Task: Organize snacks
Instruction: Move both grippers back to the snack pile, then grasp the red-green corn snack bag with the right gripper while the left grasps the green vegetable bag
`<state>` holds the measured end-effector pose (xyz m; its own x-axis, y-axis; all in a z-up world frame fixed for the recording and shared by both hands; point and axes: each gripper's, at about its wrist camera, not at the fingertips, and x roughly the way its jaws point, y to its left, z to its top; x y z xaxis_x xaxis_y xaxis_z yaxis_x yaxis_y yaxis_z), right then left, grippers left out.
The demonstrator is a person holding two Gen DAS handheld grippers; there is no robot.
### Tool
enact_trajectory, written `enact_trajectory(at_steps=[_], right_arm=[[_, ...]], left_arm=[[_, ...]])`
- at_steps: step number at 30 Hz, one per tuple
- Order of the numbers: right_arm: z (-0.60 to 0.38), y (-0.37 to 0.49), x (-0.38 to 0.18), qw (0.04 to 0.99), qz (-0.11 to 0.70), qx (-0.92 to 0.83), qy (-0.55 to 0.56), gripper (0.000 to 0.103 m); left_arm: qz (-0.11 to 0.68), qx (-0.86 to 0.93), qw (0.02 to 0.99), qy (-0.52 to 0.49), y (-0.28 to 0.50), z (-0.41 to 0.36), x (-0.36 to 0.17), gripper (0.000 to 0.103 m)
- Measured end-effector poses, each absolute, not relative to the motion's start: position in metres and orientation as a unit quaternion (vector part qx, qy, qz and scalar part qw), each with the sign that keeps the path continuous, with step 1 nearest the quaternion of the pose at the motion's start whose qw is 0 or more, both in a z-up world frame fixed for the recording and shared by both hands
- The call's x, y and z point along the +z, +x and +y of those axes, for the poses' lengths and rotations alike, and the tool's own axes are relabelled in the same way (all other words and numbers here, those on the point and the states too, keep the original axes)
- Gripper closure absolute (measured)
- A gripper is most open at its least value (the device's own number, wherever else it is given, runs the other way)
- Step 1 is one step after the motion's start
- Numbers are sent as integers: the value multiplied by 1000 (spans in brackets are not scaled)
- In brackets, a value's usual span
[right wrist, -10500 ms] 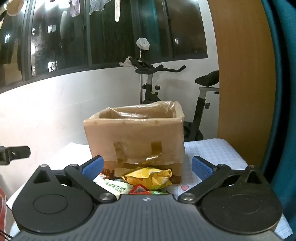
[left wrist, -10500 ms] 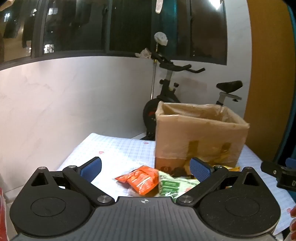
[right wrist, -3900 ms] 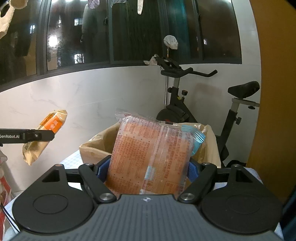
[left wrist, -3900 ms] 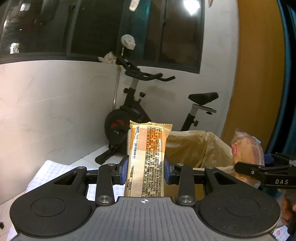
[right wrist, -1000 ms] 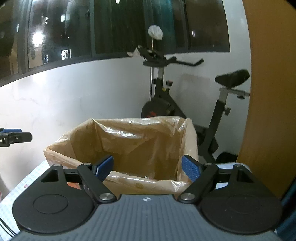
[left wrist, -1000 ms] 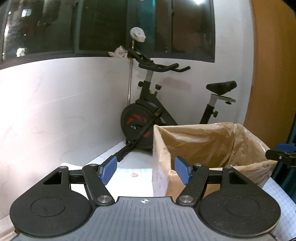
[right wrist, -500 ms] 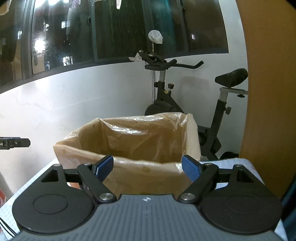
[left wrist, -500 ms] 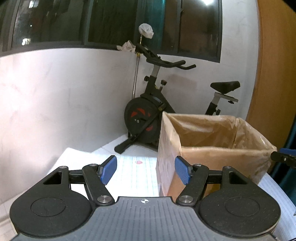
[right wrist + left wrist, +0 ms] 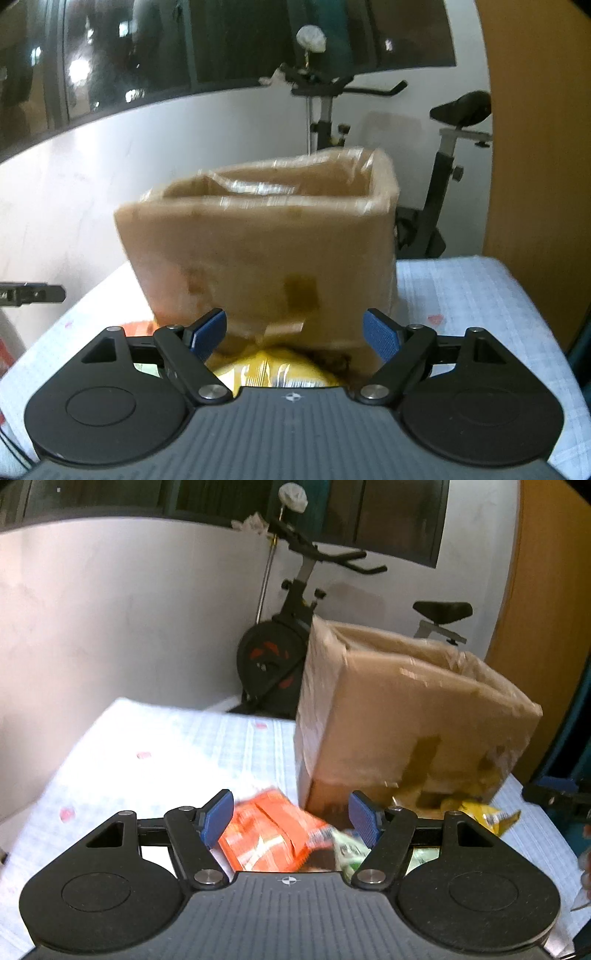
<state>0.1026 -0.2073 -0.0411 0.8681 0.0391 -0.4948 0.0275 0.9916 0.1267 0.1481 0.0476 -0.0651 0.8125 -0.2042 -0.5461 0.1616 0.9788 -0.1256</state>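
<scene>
Left wrist view, left gripper (image 9: 291,818) wide open, empty, orange snack packet (image 9: 271,836) between its fingers, right gripper (image 9: 295,334) likewise.

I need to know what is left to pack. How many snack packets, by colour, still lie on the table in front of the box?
Orange packet: 1
Green packet: 1
Yellow packet: 1
Total: 3 visible in front of the cardboard box; the grippers may hide more.
</scene>
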Motion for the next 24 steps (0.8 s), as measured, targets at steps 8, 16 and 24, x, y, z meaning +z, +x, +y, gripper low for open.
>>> enact_trajectory(at_steps=[8, 16, 24], right_arm=[[-188, 88, -77, 950, 309, 28, 31, 15], [-169, 79, -107, 936, 352, 32, -6, 3], [-150, 72, -127, 928, 363, 35, -72, 0]], left_arm=[[316, -130, 939, -29, 136, 27, -91, 32], [342, -165, 925, -35, 126, 9, -107, 31], [366, -183, 912, -33, 126, -6, -121, 31]])
